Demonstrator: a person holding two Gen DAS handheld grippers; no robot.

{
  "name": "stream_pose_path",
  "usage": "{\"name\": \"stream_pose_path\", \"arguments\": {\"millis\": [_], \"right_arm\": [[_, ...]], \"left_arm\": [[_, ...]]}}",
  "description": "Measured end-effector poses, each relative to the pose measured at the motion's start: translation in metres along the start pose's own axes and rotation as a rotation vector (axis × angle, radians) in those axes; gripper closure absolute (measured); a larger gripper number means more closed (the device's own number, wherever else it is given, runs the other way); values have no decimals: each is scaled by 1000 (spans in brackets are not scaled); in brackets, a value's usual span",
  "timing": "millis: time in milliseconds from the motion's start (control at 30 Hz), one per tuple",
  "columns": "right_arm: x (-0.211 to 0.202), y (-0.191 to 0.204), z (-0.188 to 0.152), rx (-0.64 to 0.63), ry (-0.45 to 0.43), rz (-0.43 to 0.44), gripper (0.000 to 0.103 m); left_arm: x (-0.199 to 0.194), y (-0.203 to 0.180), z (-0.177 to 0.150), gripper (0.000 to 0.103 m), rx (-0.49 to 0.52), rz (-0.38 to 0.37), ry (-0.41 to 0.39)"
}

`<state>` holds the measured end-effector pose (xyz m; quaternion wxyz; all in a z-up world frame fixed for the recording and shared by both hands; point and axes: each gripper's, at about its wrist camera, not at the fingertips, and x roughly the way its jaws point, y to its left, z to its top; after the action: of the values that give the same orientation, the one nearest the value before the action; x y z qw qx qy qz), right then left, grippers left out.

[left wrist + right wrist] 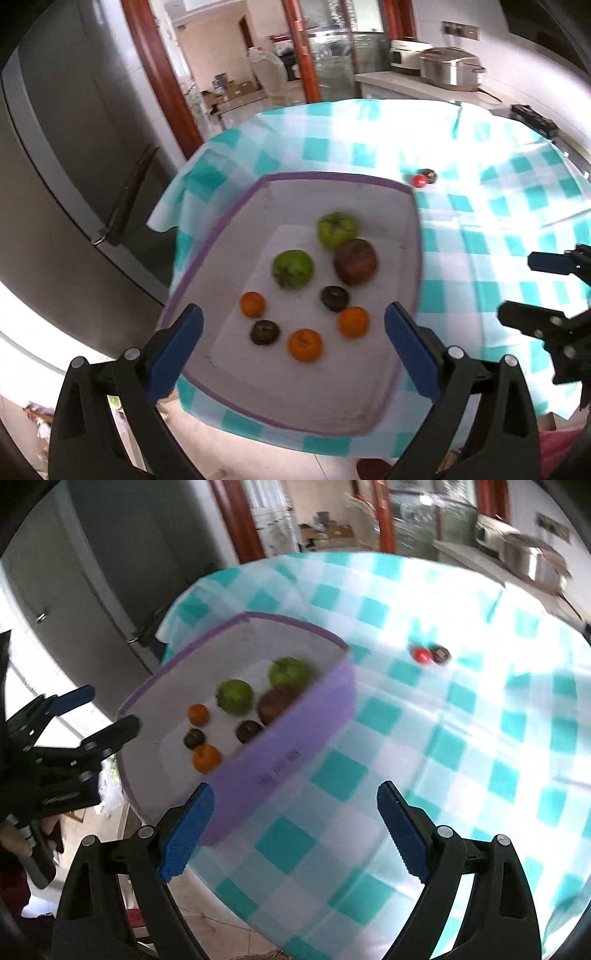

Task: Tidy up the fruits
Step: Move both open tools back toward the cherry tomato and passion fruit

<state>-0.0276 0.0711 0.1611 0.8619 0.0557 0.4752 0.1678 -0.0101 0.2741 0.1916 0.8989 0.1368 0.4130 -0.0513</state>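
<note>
Both grippers are hovering with jaws spread wide and holding nothing: the left gripper (pixel 293 341) above the purple-rimmed tub (pixel 229 218) at the table's left edge, the right gripper (pixel 295 829) just beside it over the checked tablecloth (pixel 424 738). Green apples (pixel 293 268), oranges (pixel 305 345) and dark fruits (pixel 335 298) are lying inside; a red fruit (pixel 419 180) is sitting well apart near the far edge.

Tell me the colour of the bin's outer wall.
Purple, on the bin; the right wrist view shows it best.

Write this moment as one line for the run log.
left tool: open, empty, over bin | right tool: open, empty, over tablecloth | outside bin: red fruit, dark fruit
</note>
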Motion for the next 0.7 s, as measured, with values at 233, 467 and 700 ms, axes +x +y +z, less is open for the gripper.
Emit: {"name": "stream_pose_path", "arguments": {"millis": [233,467,700], "right_arm": [[1,-49,-7,97,14,-35,16],[6,-125,-2,214,42,-77,16],[23,-200,-5,318,89,-114,16]], "left_arm": [[10,-51,12,4,69,-83,8],[34,-119,46,4,153,-165,17],[68,-199,74,4,237,-285,39]]}}
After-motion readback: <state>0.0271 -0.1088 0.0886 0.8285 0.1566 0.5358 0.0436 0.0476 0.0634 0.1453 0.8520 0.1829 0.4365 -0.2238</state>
